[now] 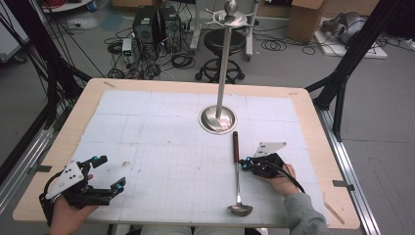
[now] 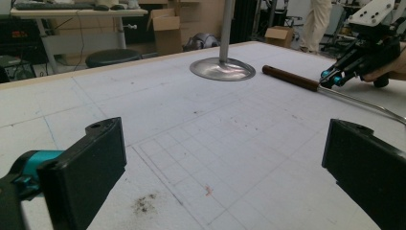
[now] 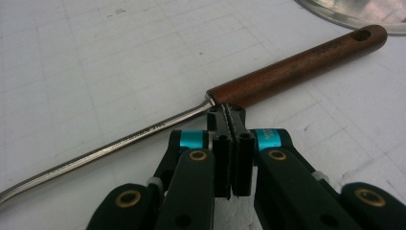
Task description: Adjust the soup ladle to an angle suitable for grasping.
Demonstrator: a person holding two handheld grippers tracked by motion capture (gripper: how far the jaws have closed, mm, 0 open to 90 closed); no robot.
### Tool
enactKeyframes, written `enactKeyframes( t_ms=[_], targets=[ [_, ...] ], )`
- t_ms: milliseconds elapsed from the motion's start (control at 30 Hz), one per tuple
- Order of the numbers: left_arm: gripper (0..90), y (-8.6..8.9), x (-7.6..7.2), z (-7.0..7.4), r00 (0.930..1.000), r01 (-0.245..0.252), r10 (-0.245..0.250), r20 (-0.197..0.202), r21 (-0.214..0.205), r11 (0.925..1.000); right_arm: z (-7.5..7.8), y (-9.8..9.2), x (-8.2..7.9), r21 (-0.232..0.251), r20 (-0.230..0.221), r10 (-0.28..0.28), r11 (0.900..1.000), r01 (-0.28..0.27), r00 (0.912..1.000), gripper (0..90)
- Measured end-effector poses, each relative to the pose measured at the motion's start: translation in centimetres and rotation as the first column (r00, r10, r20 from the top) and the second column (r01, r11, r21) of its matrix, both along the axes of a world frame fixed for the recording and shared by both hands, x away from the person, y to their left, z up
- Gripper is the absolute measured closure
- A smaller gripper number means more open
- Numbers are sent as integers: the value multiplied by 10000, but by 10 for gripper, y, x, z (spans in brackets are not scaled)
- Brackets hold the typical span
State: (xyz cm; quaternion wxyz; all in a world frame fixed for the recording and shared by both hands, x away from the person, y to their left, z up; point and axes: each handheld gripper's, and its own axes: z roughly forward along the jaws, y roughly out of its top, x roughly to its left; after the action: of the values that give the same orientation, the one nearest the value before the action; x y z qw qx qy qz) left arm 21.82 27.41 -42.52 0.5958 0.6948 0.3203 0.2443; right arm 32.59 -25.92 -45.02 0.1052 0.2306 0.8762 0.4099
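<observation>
The white gridded mat [image 1: 161,132] covers the table, and well beyond both grippers, toward the far edge, stands the steel rack [image 1: 218,119] w/ its round base and tall pole (hooks at the top). Next down in size, the ladle [image 1: 237,166] lies flat on the mat, wood handle toward the rack base, bowl toward the person. The right gripper [image 3: 231,115] has its jaws fully closed, pad against pad, tips touching the side of the ladle right where wood meets the metal shaft; nothing's between them. The left gripper [image 1: 108,172] rests wide open and empty, ladle well off to its right. Step in hand, as I read it: approach to pick up the ladle. Next move prob. needs the jaws opened, set astride the handle, then closed.
</observation>
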Motion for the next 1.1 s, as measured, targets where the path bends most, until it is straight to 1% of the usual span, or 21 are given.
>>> enactKeyframes(
  t_ms=[433, 767, 900, 1100],
  targets=[
    [18, 0, 0, 0, 10000, -5, 5, 9, -6, 10000, 0, 7, -1, -63, 129, 298, 9995, -298, 9995, 899],
    [18, 0, 0, 0, 10000, -11, 11, 6, 10, 10000, 0, 12, -2, -69, 103, 431, 9990, -431, 9990, 899],
    [18, 0, 0, 0, 10000, -12, 12, 3, 27, 10000, 0, 16, -3, -103, 139, 651, 9978, -650, 9978, 899],
    [18, 0, 0, 0, 10000, -12, 12, -4, 11, 10000, 0, 19, -3, -106, 145, 686, 9976, -685, 9975, 899]
  ],
)
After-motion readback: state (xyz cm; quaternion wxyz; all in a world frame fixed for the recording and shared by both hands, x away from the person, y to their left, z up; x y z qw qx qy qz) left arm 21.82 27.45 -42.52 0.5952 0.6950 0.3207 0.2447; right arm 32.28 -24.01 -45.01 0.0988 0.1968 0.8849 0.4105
